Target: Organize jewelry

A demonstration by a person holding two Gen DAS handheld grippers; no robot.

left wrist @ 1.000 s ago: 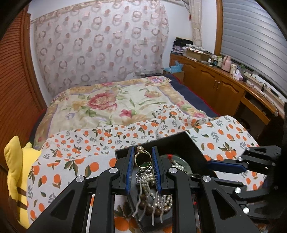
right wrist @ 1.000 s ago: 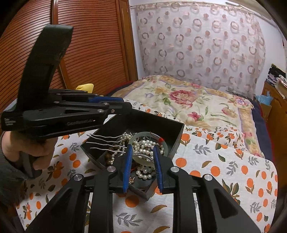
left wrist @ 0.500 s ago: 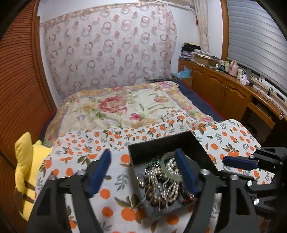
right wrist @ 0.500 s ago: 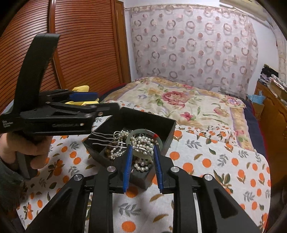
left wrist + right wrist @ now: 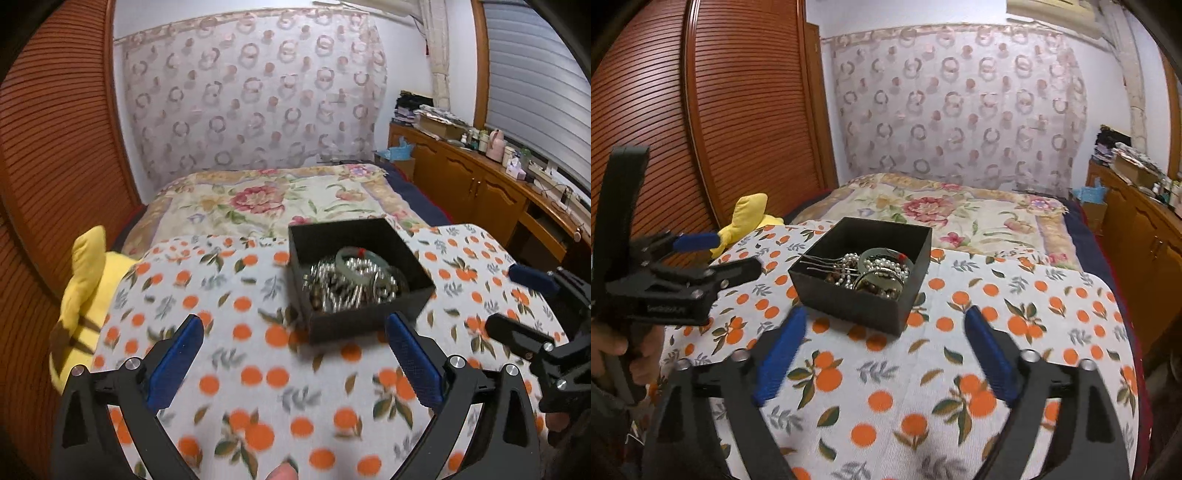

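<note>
A black open box [image 5: 369, 314] stands on the orange-print cloth and also shows in the right wrist view [image 5: 849, 299]. It holds a heap of jewelry [image 5: 354, 284]: pearl strands [image 5: 886, 267], a pale green bangle [image 5: 360, 256], a gold ring piece [image 5: 877, 284] and thin hairpins [image 5: 820, 262]. My left gripper [image 5: 295, 354] is open and empty, pulled back in front of the box. My right gripper [image 5: 882, 350] is open and empty, also short of the box. Each gripper shows in the other's view, the right one [image 5: 535, 306] and the left one [image 5: 701, 258].
The orange-print cloth [image 5: 258, 369] covers a surface at the foot of a bed with a floral quilt [image 5: 277, 203]. A yellow plush toy [image 5: 85, 295] lies at the left edge. Wooden cabinets [image 5: 498, 199] run along the right; a slatted wooden wardrobe [image 5: 701, 129] is left.
My left gripper let go of the gold ring into the box, opened wide and drew back. My right gripper opened too and pulled back from the box.
</note>
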